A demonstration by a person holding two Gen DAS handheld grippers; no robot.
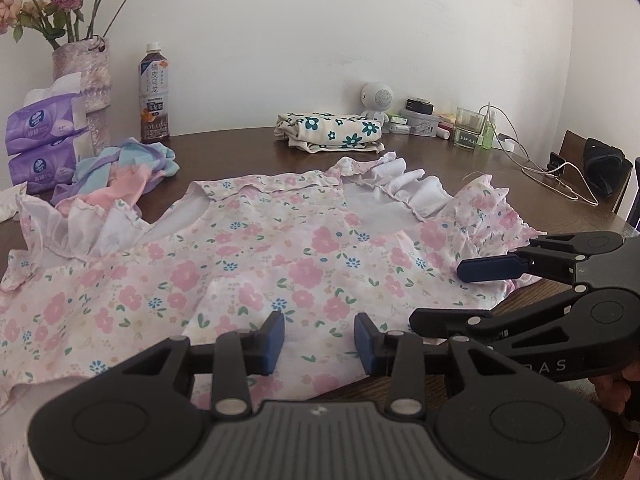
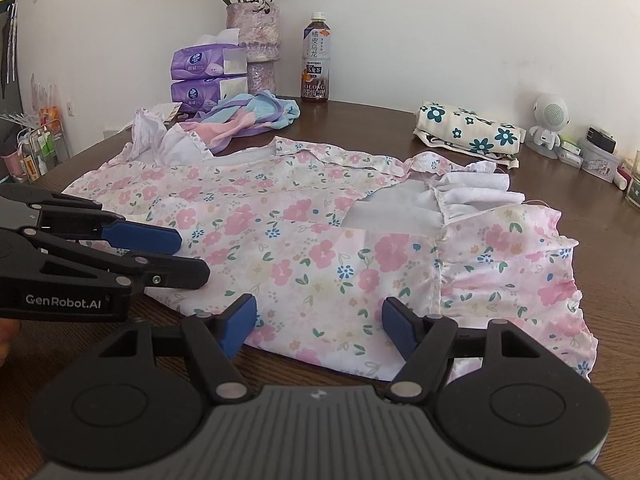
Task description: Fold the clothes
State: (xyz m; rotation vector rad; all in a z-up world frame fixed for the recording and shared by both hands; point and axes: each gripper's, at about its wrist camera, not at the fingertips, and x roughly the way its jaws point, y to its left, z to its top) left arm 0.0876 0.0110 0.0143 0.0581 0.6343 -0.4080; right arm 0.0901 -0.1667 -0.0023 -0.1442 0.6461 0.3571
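Observation:
A pink floral dress (image 1: 280, 248) (image 2: 304, 216) with white ruffled sleeves lies spread on the dark wooden table (image 1: 248, 148) (image 2: 360, 120), one side panel folded over its middle. My left gripper (image 1: 320, 342) (image 2: 194, 256) hovers open over the dress's near hem, nothing between its blue pads. Over the same near edge, my right gripper (image 2: 318, 326) (image 1: 460, 292) also stands open and holds nothing. The two grippers sit close together, the left one to the left of the right.
A folded cream cloth with teal flowers (image 1: 328, 130) (image 2: 468, 128) lies at the back. A crumpled pastel garment (image 1: 128, 168) (image 2: 248, 116), tissue packs (image 1: 44, 140) (image 2: 204, 76), a vase (image 1: 86, 80) (image 2: 256, 44) and a tea bottle (image 1: 154, 96) (image 2: 316, 60) stand behind the dress. A small white speaker (image 2: 550, 120) and clutter line the wall.

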